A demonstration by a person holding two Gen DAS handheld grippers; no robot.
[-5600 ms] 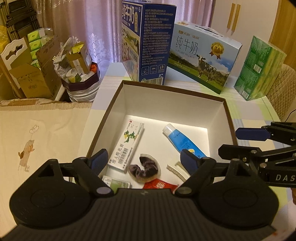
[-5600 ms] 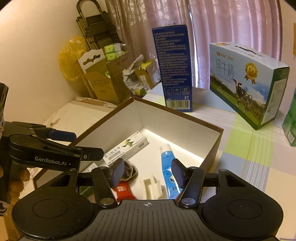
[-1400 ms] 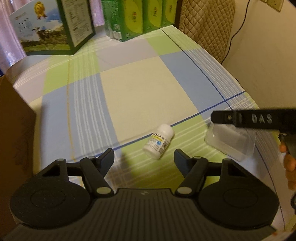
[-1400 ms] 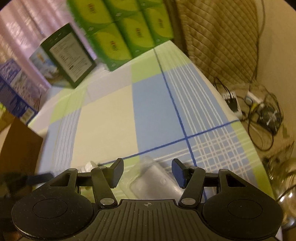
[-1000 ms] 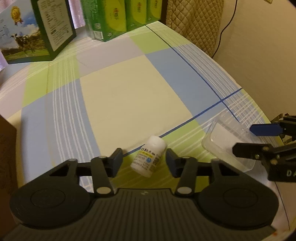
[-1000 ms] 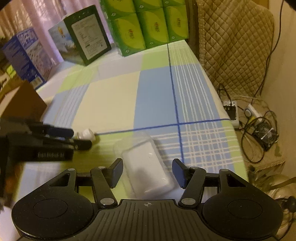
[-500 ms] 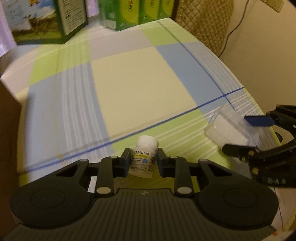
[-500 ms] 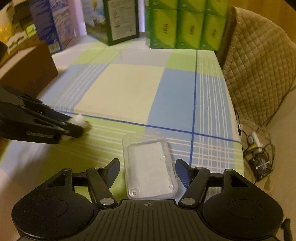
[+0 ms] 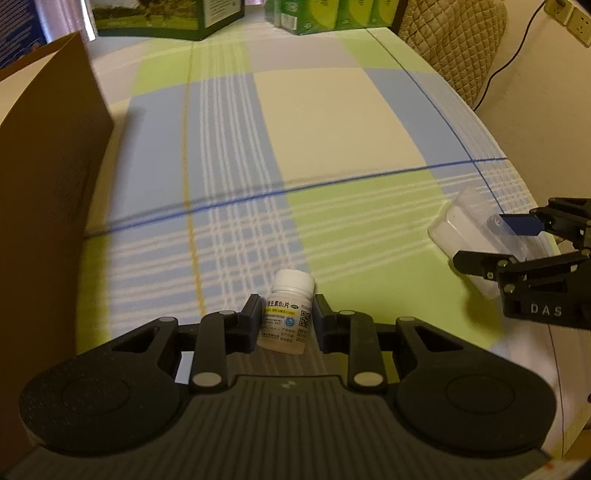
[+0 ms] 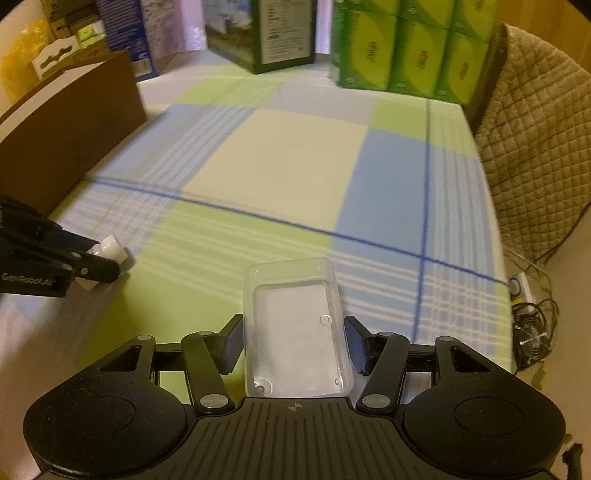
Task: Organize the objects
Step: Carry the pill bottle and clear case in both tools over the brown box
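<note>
Left hand-held gripper [image 9: 286, 317] clamped on pill bottle [image 9: 287, 314], label legible only here. Right hand-held gripper [image 10: 294, 347] straddling clear tray [image 10: 295, 328], contact unclear; floor cables [image 10: 532, 325] only right view.

at the top of my right view i see a stack of green tissue packs [image 10: 410, 48], with a dark green milk carton box [image 10: 273, 33] left of it and a blue box [image 10: 129, 33] in the upper left. a quilted beige chair cover [image 10: 535, 136] fills the right edge, with cables and a power strip [image 10: 521, 291] on the floor below it. in my left view a wall socket [image 9: 576, 18] sits in the upper right corner.
</note>
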